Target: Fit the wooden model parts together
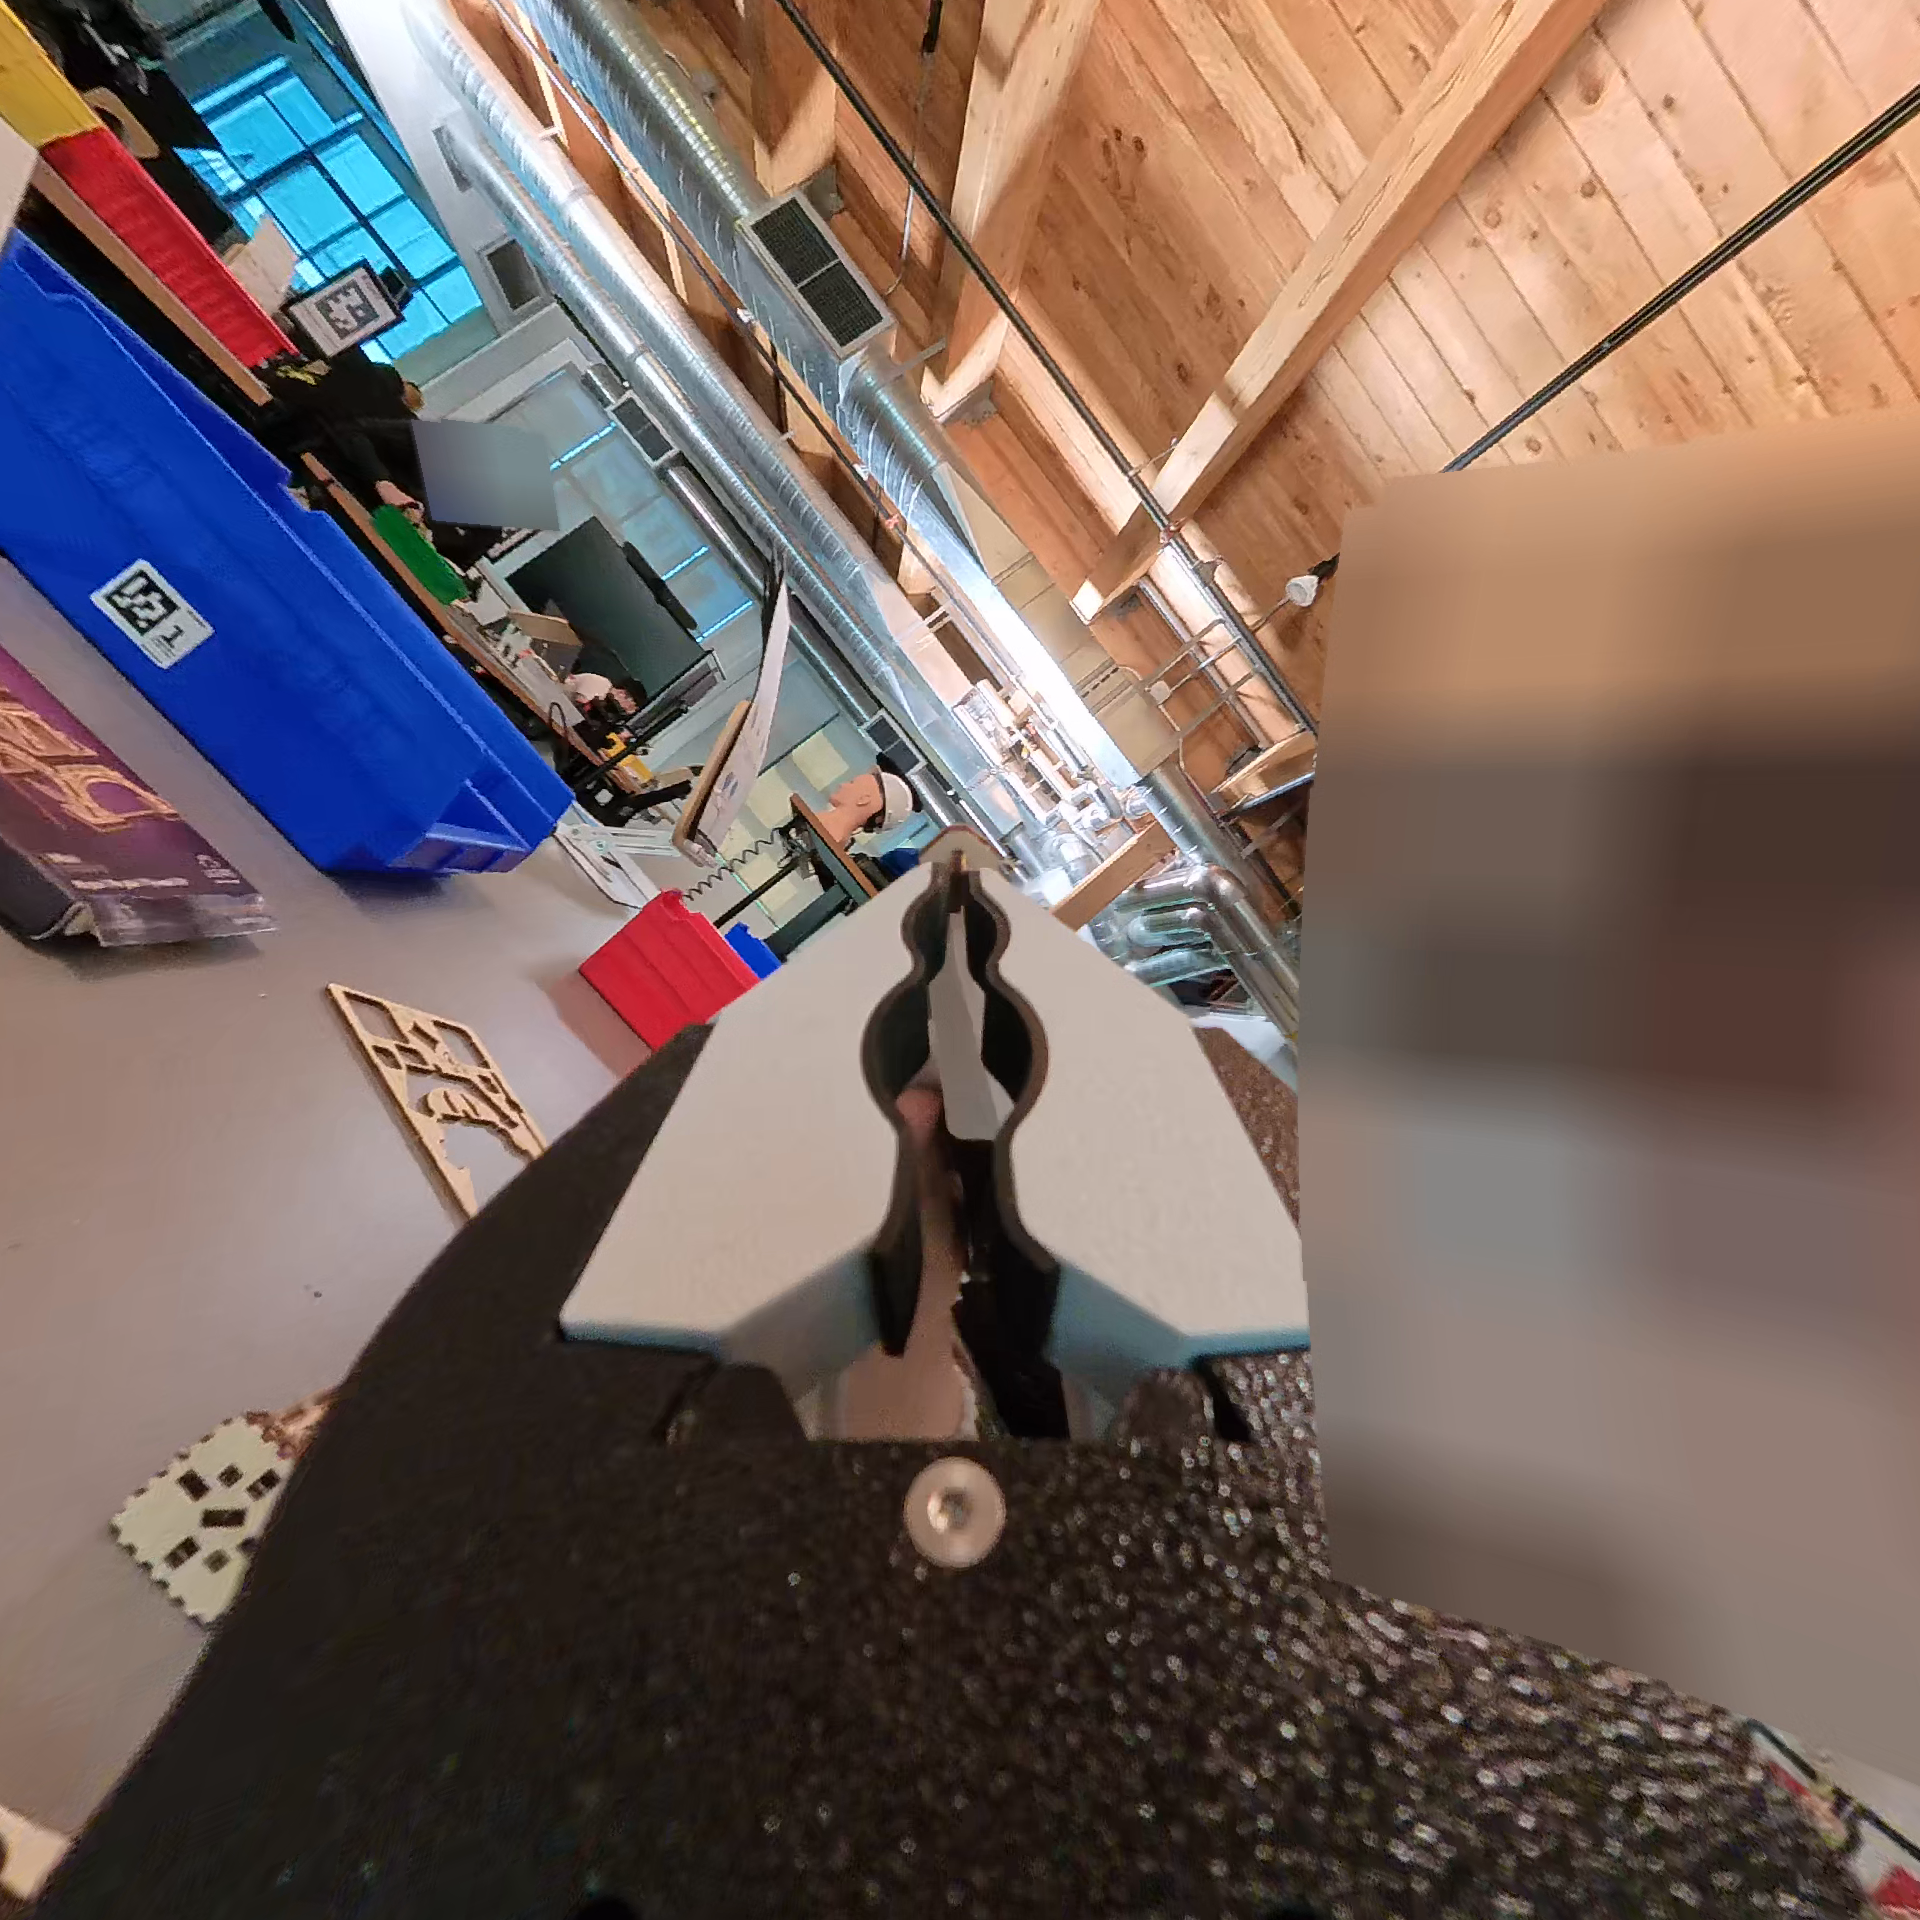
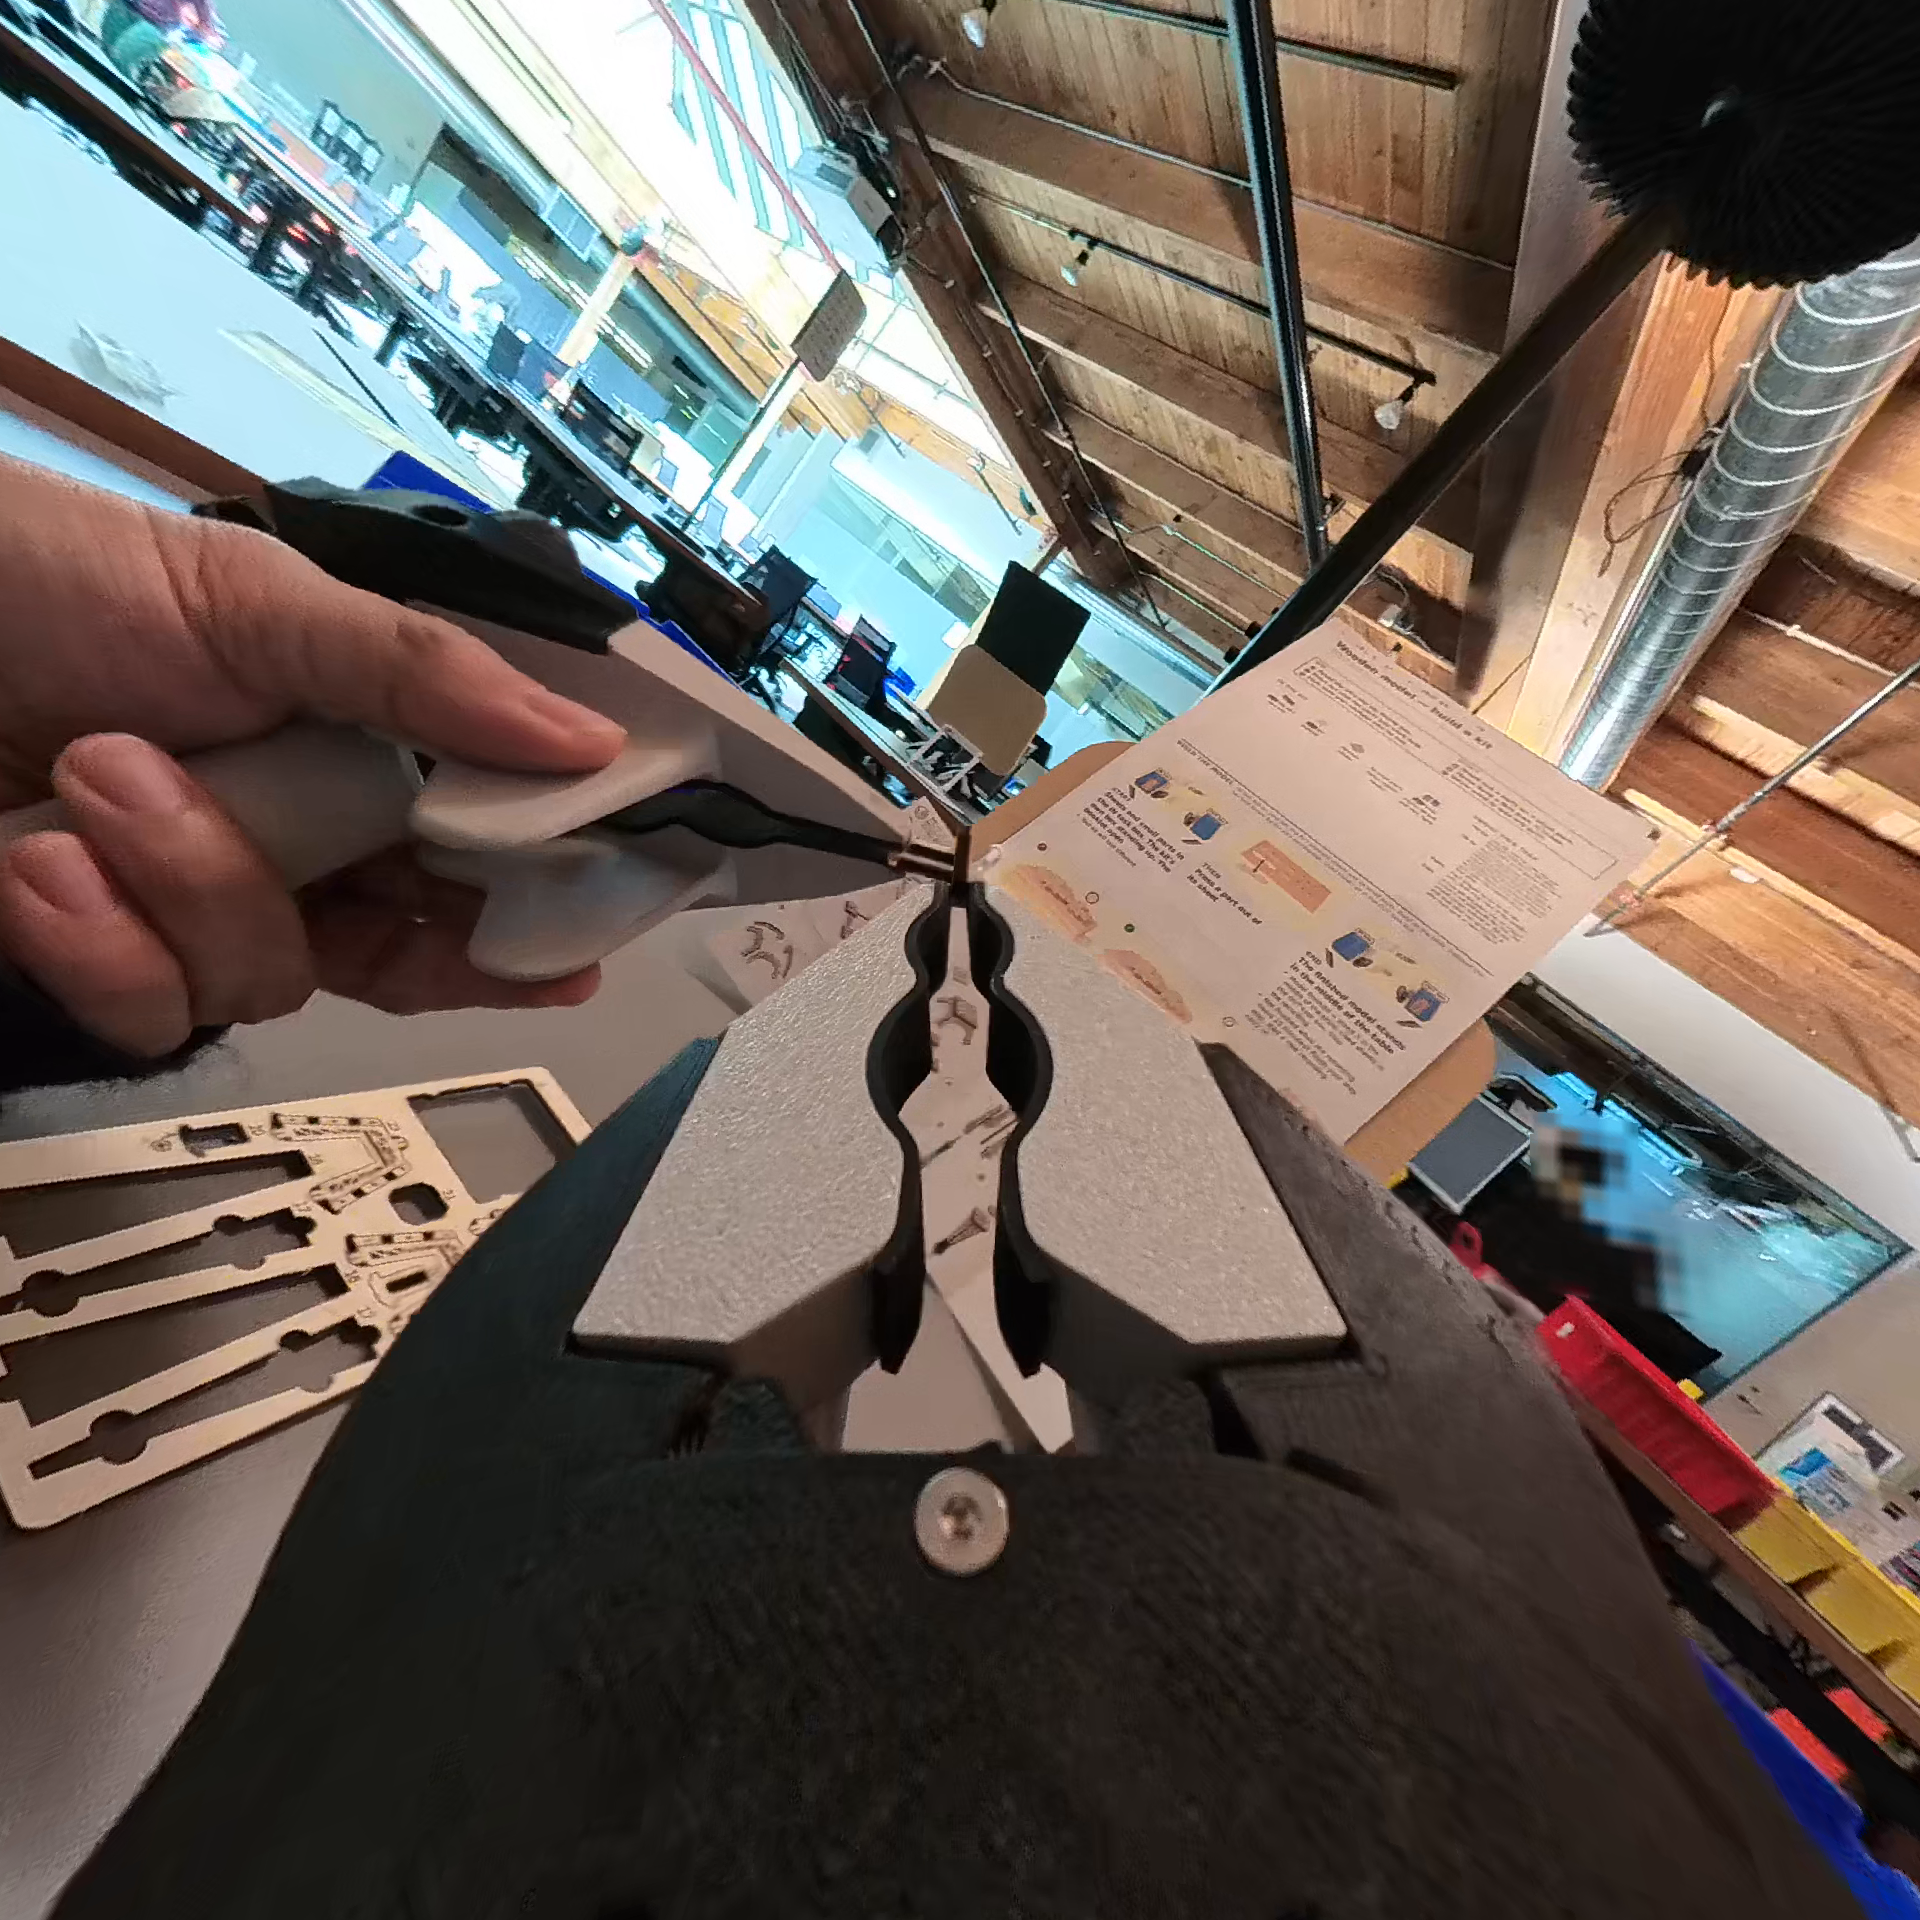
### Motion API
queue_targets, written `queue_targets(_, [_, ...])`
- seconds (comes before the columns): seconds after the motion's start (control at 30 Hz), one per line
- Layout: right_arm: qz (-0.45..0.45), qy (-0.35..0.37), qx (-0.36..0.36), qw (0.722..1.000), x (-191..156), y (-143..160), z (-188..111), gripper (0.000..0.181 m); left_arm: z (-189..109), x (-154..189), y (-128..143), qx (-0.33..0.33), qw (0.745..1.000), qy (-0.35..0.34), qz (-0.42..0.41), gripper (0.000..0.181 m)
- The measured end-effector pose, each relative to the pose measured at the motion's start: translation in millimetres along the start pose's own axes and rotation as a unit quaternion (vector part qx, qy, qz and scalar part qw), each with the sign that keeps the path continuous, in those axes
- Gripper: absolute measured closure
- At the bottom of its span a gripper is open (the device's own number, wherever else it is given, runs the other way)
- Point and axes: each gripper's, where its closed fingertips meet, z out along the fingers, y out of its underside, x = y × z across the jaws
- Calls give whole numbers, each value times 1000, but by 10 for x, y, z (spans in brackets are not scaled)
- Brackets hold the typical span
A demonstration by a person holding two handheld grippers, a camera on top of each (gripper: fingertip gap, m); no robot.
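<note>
In the right wrist view my right gripper (image 2: 961, 883) is shut on a thin dark wooden part (image 2: 963, 847) that sticks up at its tips. The left gripper (image 2: 902, 854), held by a hand (image 2: 208, 748), comes in from the left, shut on a small brown wooden part (image 2: 923, 858). The two parts meet tip to tip above the table. In the left wrist view my left gripper (image 1: 954, 868) is shut, with a sliver of wood (image 1: 956, 854) at its tips. A cut-out wooden sheet (image 2: 208, 1247) lies on the grey table at the left.
A printed instruction sheet (image 2: 1299, 831) stands on a board behind the tips. Another wooden sheet (image 1: 436, 1081), a blue bin (image 1: 260, 623), a purple box (image 1: 94, 831), a red bin (image 1: 665, 966) and a black-and-white patterned piece (image 1: 197, 1507) are on the table (image 1: 208, 1247). Only a small space, under 4 cm, lies between the two pairs of fingers.
</note>
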Motion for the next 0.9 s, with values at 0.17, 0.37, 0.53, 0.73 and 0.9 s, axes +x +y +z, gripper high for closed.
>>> queue_targets(0.17, [26,-5,6,1000,-7,15,-8,181,-9,-18,-7,3,1000,-7,4,180])
queue_targets(0.37, [102,7,15,995,-26,60,11,181,-32,-68,-34,15,999,-38,32,181])
queue_targets(0.53, [212,3,34,977,-59,122,29,180,-56,-126,-49,22,995,-79,64,180])
queue_targets(0.73, [244,35,37,968,-98,178,52,181,-91,-187,-75,39,992,-99,67,180])
queue_targets(0.9, [198,85,12,976,-97,223,33,181,-89,-226,-51,44,990,-109,77,180])
